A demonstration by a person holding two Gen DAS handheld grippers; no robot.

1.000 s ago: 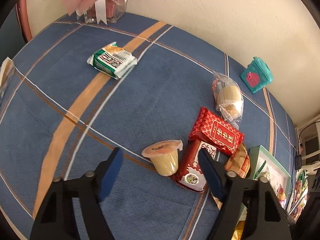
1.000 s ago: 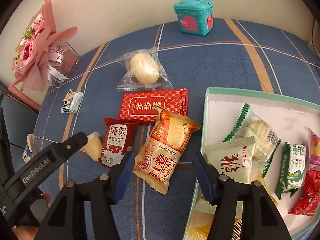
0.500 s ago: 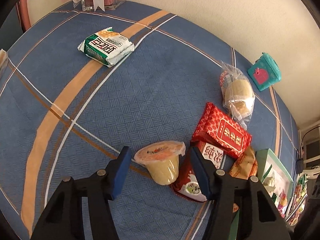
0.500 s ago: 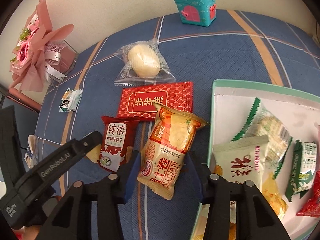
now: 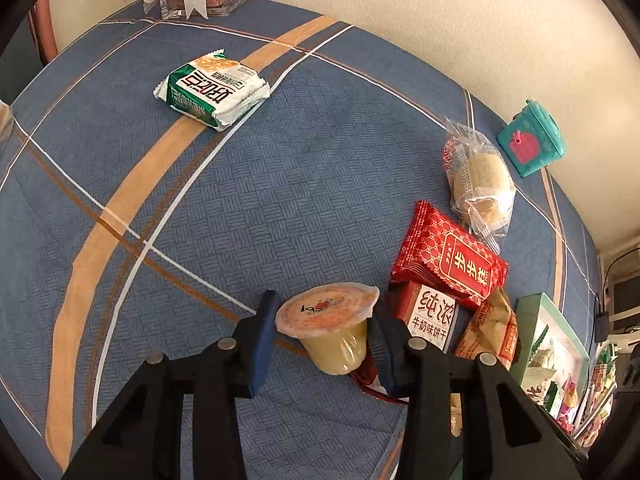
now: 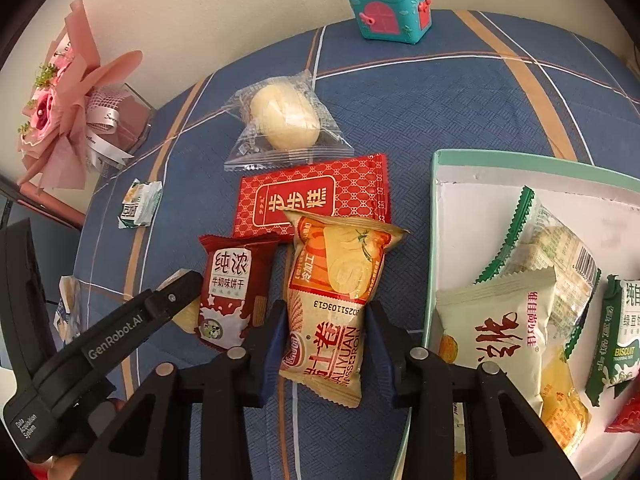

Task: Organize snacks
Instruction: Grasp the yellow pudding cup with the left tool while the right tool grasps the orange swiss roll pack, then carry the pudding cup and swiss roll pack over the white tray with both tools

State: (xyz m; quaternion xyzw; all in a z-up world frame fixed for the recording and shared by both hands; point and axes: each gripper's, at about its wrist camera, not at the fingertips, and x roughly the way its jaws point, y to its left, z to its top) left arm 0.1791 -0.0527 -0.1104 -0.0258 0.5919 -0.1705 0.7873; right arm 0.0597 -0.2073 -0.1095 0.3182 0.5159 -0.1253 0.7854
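Observation:
My left gripper (image 5: 322,330) has its blue pads on both sides of a yellow jelly cup (image 5: 332,330) lying on the blue cloth; the jaws have closed to the cup's width and seem to touch it. My right gripper (image 6: 324,338) straddles the lower end of an orange egg-roll packet (image 6: 338,292), pads close to its sides. A dark red biscuit packet (image 6: 232,286), a red patterned cake packet (image 6: 312,200) and a clear-wrapped bun (image 6: 284,118) lie around them. A green-rimmed white box (image 6: 436,240) holds several snacks at the right.
A green-and-white biscuit pack (image 5: 212,90) lies far left on the cloth. A teal toy house (image 6: 390,10) stands at the back by the wall. A pink bouquet in a glass vase (image 6: 76,116) stands at the back left. The left gripper's body (image 6: 100,352) crosses the right wrist view.
Both grippers have moved forward and narrowed. The left jaws have come around the jelly cup; the right jaws have come around the egg-roll packet's end.

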